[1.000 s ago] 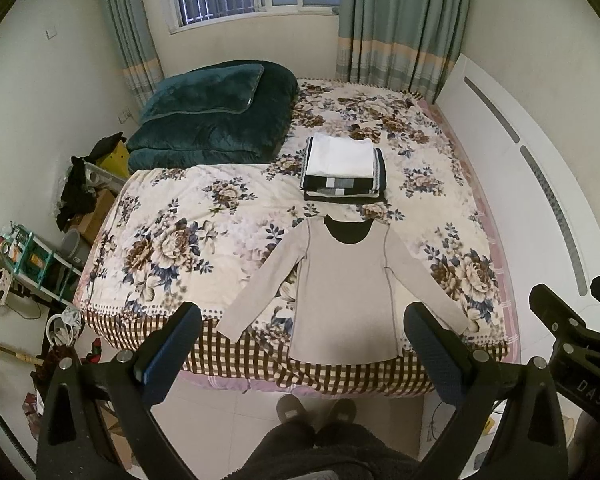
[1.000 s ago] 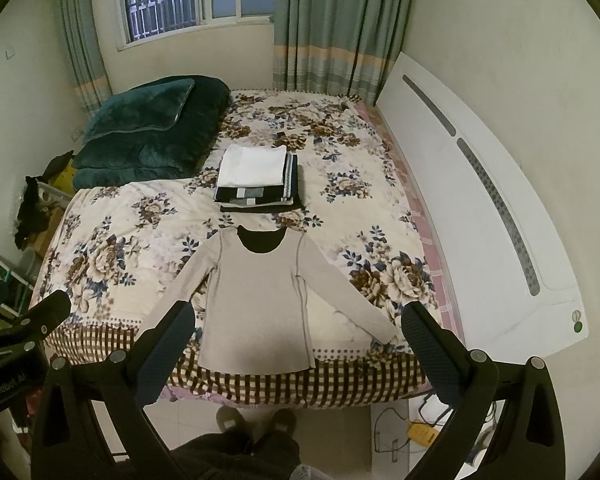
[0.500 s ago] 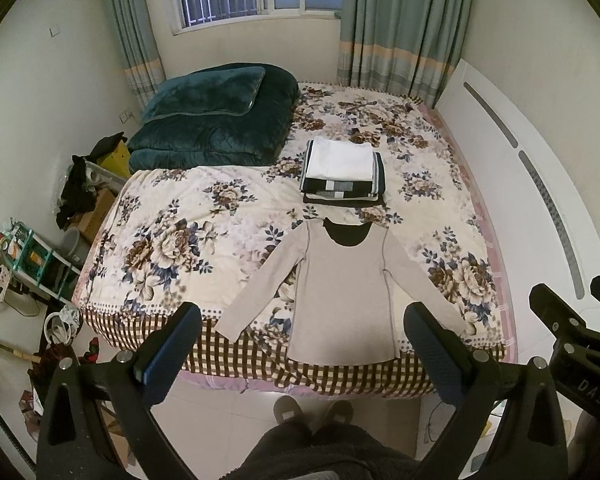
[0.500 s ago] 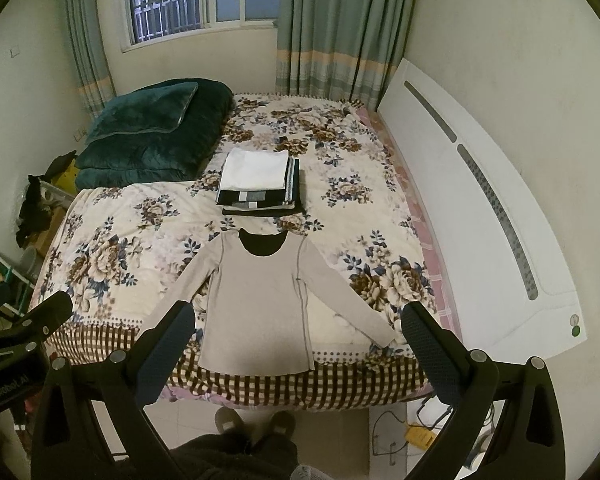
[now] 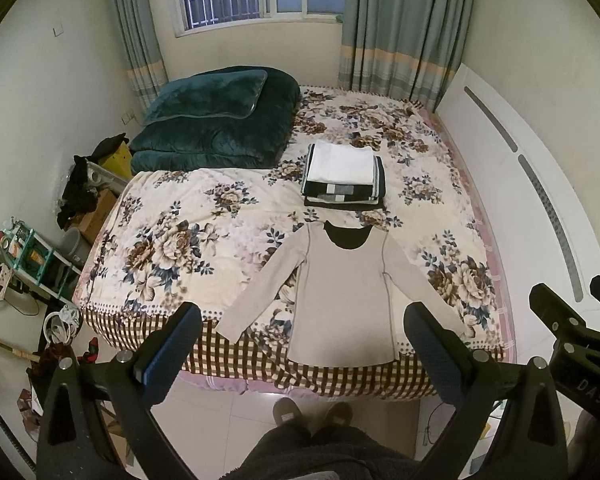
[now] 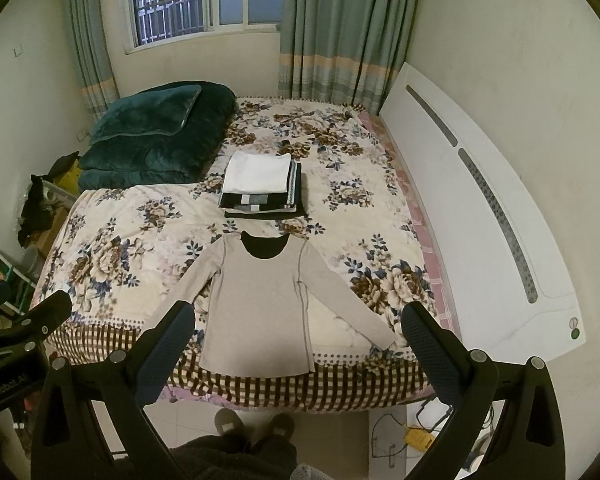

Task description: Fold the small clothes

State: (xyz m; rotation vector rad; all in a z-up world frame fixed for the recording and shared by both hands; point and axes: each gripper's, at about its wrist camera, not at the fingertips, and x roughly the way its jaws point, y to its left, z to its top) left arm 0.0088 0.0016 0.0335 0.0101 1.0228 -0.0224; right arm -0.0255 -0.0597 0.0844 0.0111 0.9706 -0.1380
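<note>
A beige long-sleeved knit top (image 5: 342, 296) is lying flat on the floral bed (image 5: 172, 248) (sleeves splayed), while the left gripper (image 5: 302, 338) and right gripper (image 6: 296, 334) are hovering, jaws wide.

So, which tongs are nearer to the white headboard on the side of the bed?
Right. The right tongs are held with the white headboard just to their right; the left tongs are further left, on the far side of the right ones.

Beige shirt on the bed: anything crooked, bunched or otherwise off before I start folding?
Nothing stands out. The beige shirt lies flat and face up near the foot of the bed, sleeves spread to both sides, its hem over the checkered border. The folded stack behind it looks tidy. Both grippers are open, holding nothing.
</note>
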